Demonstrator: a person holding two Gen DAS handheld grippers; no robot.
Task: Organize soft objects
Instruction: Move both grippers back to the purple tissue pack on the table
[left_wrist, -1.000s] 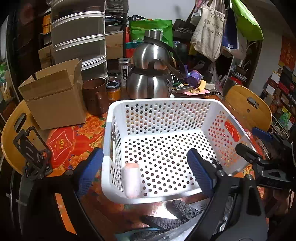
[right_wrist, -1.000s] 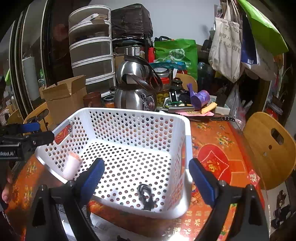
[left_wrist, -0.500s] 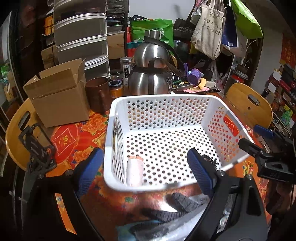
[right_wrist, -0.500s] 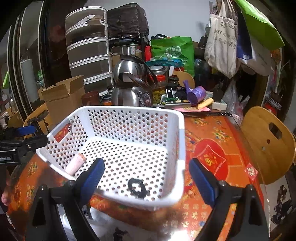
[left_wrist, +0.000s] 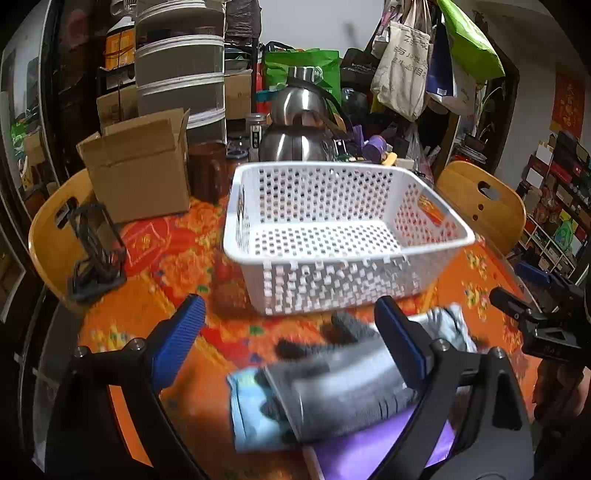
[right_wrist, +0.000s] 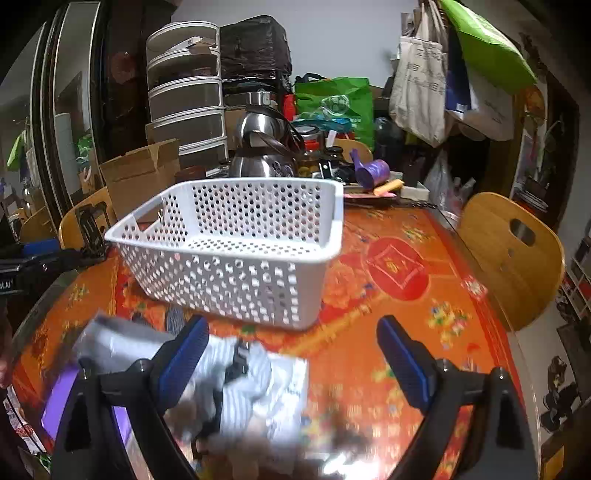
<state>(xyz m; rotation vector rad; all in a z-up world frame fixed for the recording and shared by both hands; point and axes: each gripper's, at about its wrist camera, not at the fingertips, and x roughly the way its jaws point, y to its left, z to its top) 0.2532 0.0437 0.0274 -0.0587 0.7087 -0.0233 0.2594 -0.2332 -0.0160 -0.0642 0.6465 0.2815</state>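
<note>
Both the left gripper and right gripper hang spread and empty over the heaped socks, just before the white basket.

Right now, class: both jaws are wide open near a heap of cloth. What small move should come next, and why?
Probably lower the left gripper onto the grey sock and close: it lies nearest, outside the white basket, and nothing is held.
</note>
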